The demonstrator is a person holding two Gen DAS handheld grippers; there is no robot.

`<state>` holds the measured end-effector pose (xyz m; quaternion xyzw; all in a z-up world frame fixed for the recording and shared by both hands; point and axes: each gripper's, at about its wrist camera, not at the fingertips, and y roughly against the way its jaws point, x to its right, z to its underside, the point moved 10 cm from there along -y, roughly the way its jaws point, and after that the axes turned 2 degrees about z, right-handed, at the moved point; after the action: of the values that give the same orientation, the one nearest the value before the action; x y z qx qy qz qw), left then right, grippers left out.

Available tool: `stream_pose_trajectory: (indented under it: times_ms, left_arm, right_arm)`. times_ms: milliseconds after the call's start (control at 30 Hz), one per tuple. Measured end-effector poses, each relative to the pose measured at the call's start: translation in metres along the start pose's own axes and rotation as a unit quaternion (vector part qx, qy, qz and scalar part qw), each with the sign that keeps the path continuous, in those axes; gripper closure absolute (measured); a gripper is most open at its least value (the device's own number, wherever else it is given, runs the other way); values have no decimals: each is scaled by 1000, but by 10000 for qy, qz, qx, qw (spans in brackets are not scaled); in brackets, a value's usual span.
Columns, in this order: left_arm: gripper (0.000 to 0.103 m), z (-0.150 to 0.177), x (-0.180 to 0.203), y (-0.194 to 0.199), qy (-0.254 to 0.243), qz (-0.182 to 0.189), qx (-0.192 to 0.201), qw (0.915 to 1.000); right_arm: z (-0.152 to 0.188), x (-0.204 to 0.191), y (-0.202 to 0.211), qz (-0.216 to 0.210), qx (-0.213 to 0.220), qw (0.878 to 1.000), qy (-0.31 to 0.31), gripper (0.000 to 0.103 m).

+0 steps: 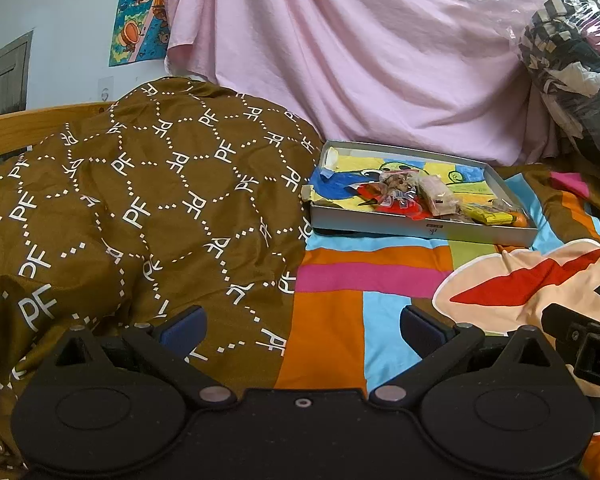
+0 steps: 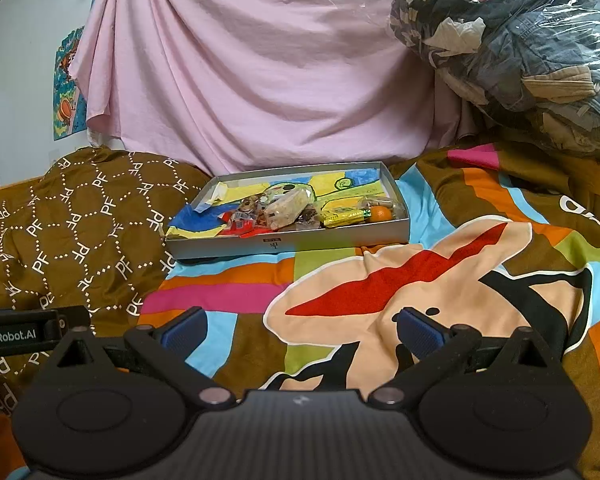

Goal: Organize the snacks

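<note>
A shallow grey box (image 1: 420, 232) (image 2: 288, 242) lies on the bed. It holds several wrapped snacks piled near its front: a clear pack of pale biscuits (image 1: 436, 196) (image 2: 288, 210), a yellow bar (image 1: 488, 214) (image 2: 342, 216), an orange fruit (image 1: 521, 220) (image 2: 380, 214) and red wrappers (image 1: 396, 204) (image 2: 244, 228). My left gripper (image 1: 302, 330) is open and empty, low over the bedspread, well short of the box. My right gripper (image 2: 300, 330) is open and empty too, in front of the box.
The bed has a colourful cartoon bedspread (image 2: 420, 280) and a brown quilt (image 1: 140, 208) heaped to the left. A pink sheet (image 2: 260, 72) hangs behind. A clear bag of clothes (image 2: 520, 52) sits at the back right.
</note>
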<state>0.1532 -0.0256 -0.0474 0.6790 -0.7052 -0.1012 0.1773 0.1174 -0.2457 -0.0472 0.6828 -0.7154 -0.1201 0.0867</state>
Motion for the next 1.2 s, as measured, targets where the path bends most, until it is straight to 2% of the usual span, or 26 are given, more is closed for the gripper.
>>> stream_pose_trajectory:
  times_ms: [1200]
  left_arm:
    - [1, 4, 0, 0, 11, -22, -55, 10000]
  right_arm:
    - [0, -1, 0, -4, -13, 10000, -1, 0]
